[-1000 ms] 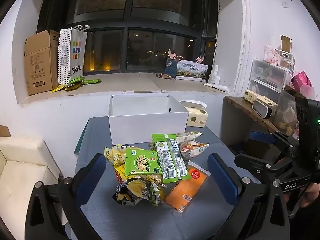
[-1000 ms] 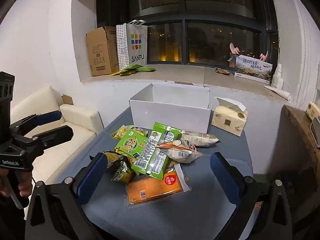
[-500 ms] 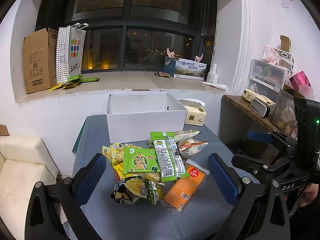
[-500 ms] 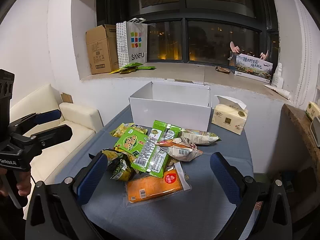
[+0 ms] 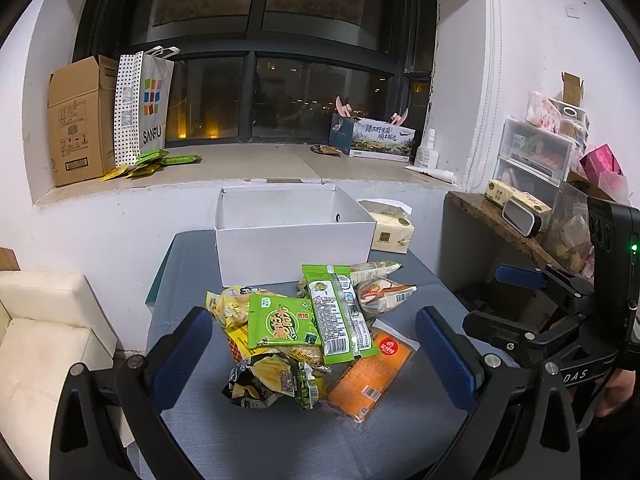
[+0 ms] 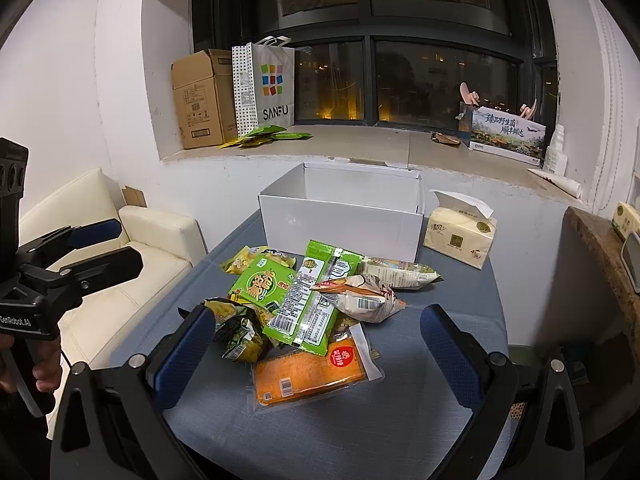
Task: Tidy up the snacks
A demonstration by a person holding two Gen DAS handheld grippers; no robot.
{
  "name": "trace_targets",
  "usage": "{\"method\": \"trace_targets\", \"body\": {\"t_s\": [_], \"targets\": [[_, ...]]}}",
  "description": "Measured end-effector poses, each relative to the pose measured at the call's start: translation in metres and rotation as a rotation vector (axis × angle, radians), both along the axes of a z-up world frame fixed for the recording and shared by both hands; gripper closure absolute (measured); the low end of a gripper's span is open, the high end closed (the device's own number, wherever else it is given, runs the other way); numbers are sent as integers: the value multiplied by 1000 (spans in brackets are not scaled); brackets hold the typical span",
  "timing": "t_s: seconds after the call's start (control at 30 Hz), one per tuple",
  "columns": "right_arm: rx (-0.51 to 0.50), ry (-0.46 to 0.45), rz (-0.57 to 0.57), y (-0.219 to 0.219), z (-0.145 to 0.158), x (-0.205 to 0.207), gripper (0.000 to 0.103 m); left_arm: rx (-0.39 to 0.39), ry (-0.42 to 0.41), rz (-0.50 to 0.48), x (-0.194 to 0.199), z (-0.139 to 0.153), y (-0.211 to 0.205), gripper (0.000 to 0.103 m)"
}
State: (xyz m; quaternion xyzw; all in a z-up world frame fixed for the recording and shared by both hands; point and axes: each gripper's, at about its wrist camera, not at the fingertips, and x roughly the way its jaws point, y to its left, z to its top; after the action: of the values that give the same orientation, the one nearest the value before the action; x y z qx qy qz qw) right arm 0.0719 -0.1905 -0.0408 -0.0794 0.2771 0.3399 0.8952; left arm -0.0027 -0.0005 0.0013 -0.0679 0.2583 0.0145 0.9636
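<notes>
A pile of snack packets [image 5: 304, 328] lies on the grey table [image 5: 280, 440], also in the right wrist view [image 6: 304, 304]. On top is a long green packet [image 5: 336, 312]; an orange packet [image 5: 368, 376] lies at the front, and shows in the right wrist view [image 6: 308, 376]. An open white box [image 5: 292, 236] stands behind the pile, empty as far as I can see; it also shows in the right wrist view [image 6: 344, 224]. My left gripper [image 5: 314, 344] is open and empty, just before the pile. My right gripper [image 6: 318, 340] is open and empty, likewise.
A tissue pack [image 5: 390, 232] stands right of the box. A white sofa [image 6: 132, 264] is left of the table. The windowsill holds a cardboard box [image 5: 80, 120], a paper bag [image 5: 142, 108] and green packets [image 5: 152, 162]. A cluttered shelf [image 5: 532, 208] is at the right.
Both grippers have drifted slightly closer to the pile. The jaws stay open and nothing on the table has moved.
</notes>
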Motion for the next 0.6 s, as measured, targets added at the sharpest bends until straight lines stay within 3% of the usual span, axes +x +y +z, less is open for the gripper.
{"method": "trace_targets", "body": {"t_s": [0.6], "targets": [[0, 0, 1, 0, -2, 0, 0, 0, 3, 4, 0, -1, 0, 0]]}}
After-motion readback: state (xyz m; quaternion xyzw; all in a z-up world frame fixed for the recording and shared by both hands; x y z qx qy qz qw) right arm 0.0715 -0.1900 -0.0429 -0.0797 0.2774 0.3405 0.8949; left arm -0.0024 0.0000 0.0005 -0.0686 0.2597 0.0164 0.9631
